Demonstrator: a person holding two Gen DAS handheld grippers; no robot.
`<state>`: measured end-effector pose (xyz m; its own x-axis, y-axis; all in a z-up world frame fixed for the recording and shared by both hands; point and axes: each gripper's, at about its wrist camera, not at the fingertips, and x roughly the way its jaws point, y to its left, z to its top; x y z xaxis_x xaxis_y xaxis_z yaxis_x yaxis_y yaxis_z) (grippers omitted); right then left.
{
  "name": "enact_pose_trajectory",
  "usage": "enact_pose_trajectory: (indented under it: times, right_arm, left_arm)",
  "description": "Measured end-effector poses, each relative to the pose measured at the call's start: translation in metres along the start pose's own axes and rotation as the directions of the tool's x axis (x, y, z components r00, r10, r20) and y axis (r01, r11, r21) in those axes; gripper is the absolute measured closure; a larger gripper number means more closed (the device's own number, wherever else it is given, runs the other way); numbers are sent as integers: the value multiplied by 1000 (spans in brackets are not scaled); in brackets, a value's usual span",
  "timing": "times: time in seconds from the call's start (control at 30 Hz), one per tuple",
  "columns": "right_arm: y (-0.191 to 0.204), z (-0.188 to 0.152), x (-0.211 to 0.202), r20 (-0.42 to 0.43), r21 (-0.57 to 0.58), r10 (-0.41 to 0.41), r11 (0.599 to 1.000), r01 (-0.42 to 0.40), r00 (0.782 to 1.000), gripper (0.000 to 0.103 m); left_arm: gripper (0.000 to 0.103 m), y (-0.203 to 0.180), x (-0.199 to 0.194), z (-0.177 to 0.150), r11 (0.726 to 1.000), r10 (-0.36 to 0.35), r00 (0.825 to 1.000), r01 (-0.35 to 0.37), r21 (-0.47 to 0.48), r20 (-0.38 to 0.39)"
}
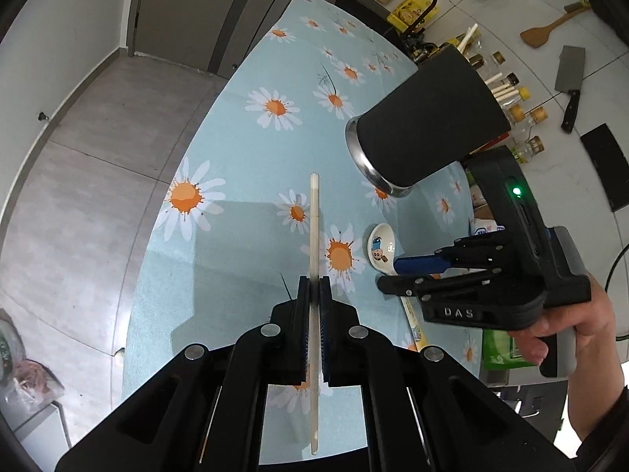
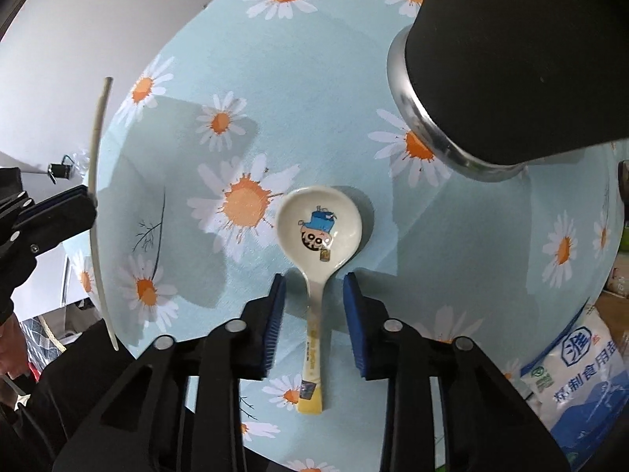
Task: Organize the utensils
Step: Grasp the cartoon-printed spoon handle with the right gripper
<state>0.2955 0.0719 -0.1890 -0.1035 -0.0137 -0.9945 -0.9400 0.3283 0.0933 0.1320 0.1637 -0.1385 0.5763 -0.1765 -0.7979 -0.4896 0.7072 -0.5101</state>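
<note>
Two hand-held grippers work at once: left hand-held gripper (image 1: 313,287) clamps a chopstick (image 1: 313,228) mid-shaft, lifted for the black utensil holder (image 1: 428,118), while right hand-held gripper (image 2: 313,306) straddles the ceramic spoon (image 2: 317,236) handle on the counter (image 2: 243,59), pads not yet touching.

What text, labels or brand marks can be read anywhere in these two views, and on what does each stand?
"DAS": raised letters on the right gripper body.
"淮" logo and "精制食用盐", partly cut off: white-and-blue salt bag.
Print on the spoon handle: too small to read.
Yellow packaging by the tap: too blurred to read.
</note>
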Motion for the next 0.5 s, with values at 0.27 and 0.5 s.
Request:
enact_pose_trajectory:
  times: [0.27,0.5]
  right_arm:
    - [9,29,9,-69,24,-81,996,82,994,86]
    - [1,37,13,-75,68,-66,995,71,995,91]
  left_arm:
    - [99,20,-3,4,998,-56,998,56,-17,4]
    - [99,21,0,8,996,-81,996,82,22,-37]
